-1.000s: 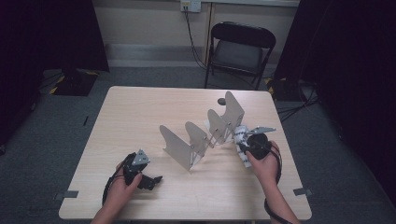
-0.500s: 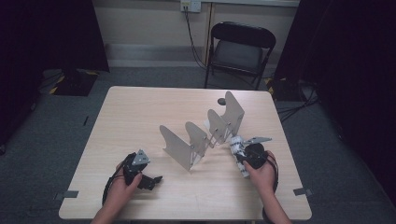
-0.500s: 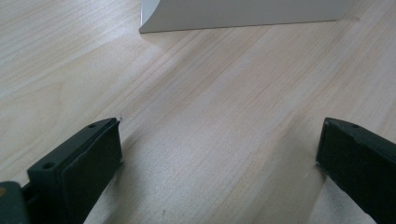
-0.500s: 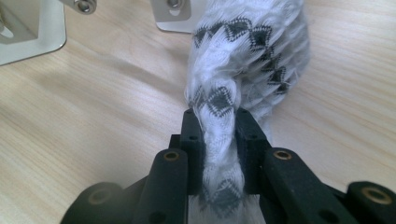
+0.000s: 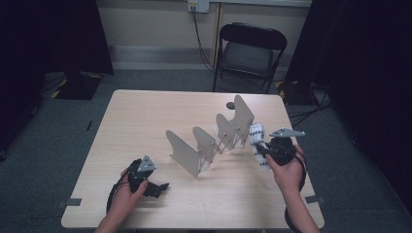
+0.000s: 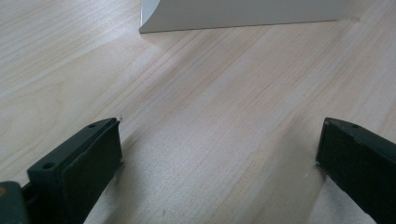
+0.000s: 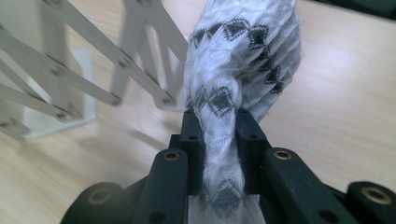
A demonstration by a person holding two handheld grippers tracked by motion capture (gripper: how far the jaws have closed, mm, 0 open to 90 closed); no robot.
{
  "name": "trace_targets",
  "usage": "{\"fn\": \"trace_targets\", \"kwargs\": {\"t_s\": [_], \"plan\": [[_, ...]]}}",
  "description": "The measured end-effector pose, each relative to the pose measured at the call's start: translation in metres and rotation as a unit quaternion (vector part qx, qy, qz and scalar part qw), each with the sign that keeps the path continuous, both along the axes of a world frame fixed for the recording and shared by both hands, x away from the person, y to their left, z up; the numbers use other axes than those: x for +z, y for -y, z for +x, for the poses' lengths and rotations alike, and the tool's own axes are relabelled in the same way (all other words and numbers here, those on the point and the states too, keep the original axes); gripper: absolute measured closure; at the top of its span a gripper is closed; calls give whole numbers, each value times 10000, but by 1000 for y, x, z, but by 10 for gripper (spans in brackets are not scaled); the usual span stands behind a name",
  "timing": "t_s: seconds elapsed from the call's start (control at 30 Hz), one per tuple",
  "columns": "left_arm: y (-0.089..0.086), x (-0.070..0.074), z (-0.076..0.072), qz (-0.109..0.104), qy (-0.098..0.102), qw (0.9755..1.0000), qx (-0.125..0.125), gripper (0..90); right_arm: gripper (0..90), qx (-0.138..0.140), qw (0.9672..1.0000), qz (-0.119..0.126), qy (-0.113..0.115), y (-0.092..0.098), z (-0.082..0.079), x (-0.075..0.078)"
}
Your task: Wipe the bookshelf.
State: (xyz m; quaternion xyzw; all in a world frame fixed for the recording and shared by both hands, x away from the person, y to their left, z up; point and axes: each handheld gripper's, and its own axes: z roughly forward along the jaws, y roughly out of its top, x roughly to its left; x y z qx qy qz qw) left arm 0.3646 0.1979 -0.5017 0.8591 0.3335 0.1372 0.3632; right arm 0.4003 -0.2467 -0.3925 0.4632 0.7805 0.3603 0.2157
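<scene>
A white cloth with black zigzag bands [image 7: 243, 56] is pinched between the jaws of my right gripper [image 7: 219, 126], which is shut on it. In the high view the right gripper [image 5: 266, 148] holds the cloth [image 5: 256, 132] just off the right end of a grey folding rack [image 5: 214, 138] with several upright panels joined by scissor links [image 7: 60, 70]. My left gripper [image 5: 156, 187] rests at the table's front left with its jaws wide apart [image 6: 219, 144] and only bare wood between them. The foot of a rack panel [image 6: 243, 14] lies ahead of it.
The light wooden table [image 5: 145, 116] has a small dark round object [image 5: 230, 105] behind the rack. A black folding chair [image 5: 250, 48] stands beyond the far edge. Cables trail on the grey floor at the right.
My right gripper has risen and shifted a little right with the cloth still in its jaws. The left gripper and the rack have stayed put.
</scene>
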Motion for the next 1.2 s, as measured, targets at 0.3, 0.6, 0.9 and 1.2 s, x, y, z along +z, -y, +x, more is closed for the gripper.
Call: {"fn": "trace_targets", "kwargs": {"t_s": [0.3, 0.6, 0.9, 1.2], "plan": [[0, 0, 0, 0, 0, 10000, -1, 0, 768, 409, 9991, -107, 38, -31, 6, 2], [0, 0, 0, -1, 0, 10000, 0, 0, 768, 504, 9980, -188, -343, -34, 8, -44], [0, 0, 0, 0, -1, 10000, -1, 0, 755, 477, 9962, -221, -688, -33, 4, -74], [0, 0, 0, -1, 1, 10000, 1, 0, 597, 398, 9963, -142, -746, -27, -1, -76]]}}
